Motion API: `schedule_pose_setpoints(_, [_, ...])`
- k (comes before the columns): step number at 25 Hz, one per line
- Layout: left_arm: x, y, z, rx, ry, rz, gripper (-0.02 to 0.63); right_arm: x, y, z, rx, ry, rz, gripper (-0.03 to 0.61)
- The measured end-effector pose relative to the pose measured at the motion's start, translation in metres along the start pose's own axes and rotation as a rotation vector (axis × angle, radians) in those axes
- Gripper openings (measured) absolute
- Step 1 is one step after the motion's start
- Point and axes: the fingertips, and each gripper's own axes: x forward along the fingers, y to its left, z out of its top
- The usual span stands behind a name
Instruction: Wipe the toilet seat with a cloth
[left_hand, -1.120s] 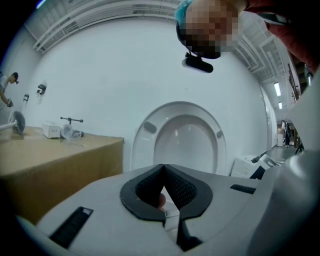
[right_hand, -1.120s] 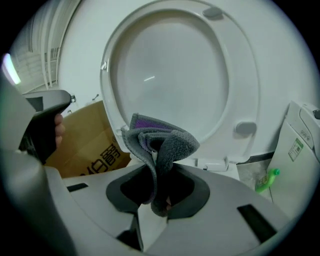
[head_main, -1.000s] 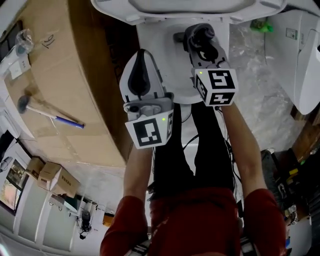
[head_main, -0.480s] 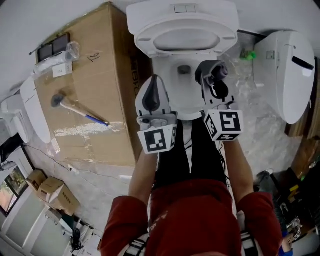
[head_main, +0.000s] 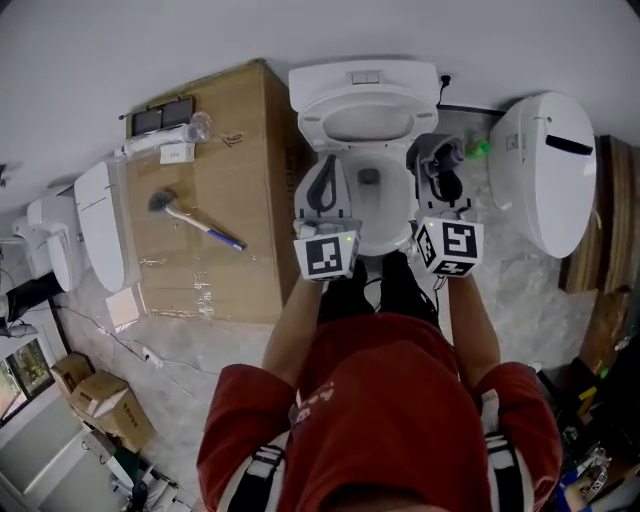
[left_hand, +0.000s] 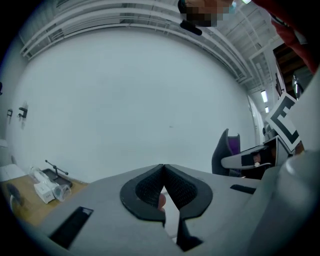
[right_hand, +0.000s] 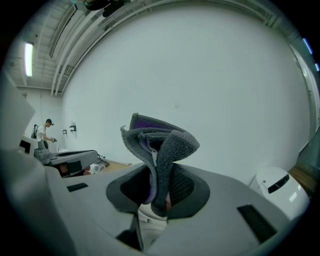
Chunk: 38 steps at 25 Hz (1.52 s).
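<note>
Right gripper (right_hand: 160, 172) has its jaws clamped on a grey cloth (right_hand: 157, 142). The cloth's bunched folds, purple inside, stick out past the tips toward 12 o'clock. Behind it is only a pale wall. A second toilet (right_hand: 272, 187) shows low at 4 o'clock, and the left gripper (right_hand: 70, 160) sits at 9 o'clock.

In the left gripper view, the left gripper (left_hand: 163, 167) has its jaws fully together with no object between them. The right gripper (left_hand: 250, 157) shows at 3 o'clock, with the cloth (left_hand: 231, 145) at its tip.

From the head view, both tools are held side by side in front of a person in a red shirt (head_main: 380, 420). The left gripper (head_main: 325, 165) is at 11 o'clock and the right gripper (head_main: 440, 172) at 1 o'clock. Both point toward the toilet (head_main: 365, 95) at 12 o'clock, whose lid stands raised. I cannot separate the seat from the bowl rim here. The cloth (head_main: 447, 153) hangs over the right edge of the bowl and does not visibly touch it.

A cardboard box (head_main: 230, 140) stands just beside the toilet at 10 o'clock, with a hammer (head_main: 195, 222) lying on top. The second toilet (head_main: 545, 170) is at 2 o'clock.
</note>
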Motion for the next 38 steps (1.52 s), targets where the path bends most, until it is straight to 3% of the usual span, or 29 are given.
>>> schedule_pose_setpoints(12, [0.039, -0.016, -0.023, 0.182, 0.185, -0.085, 0.014, -0.022, -0.013, 0.025, -0.043, -0.014, -0.041, 0.081])
schedule_pose_setpoints(16, [0.066, -0.018, -0.034, 0.276, 0.255, -0.106, 0.014, -0.026, -0.02, 0.03, -0.052, -0.025, -0.063, 0.081])
schedule_pose_setpoints(27, [0.137, -0.033, -0.048, 0.681, 0.368, -0.212, 0.107, -0.053, -0.059, 0.03, -0.053, -0.018, -0.15, 0.081])
schedule_pose_setpoints(33, [0.158, -0.036, -0.078, 1.015, 0.479, -0.305, 0.123, -0.064, -0.074, 0.025, -0.028, -0.012, -0.186, 0.081])
schedule_pose_setpoints(38, [0.168, -0.027, -0.088, 1.081, 0.527, -0.298, 0.126, -0.067, -0.077, 0.023, -0.024, -0.008, -0.193, 0.081])
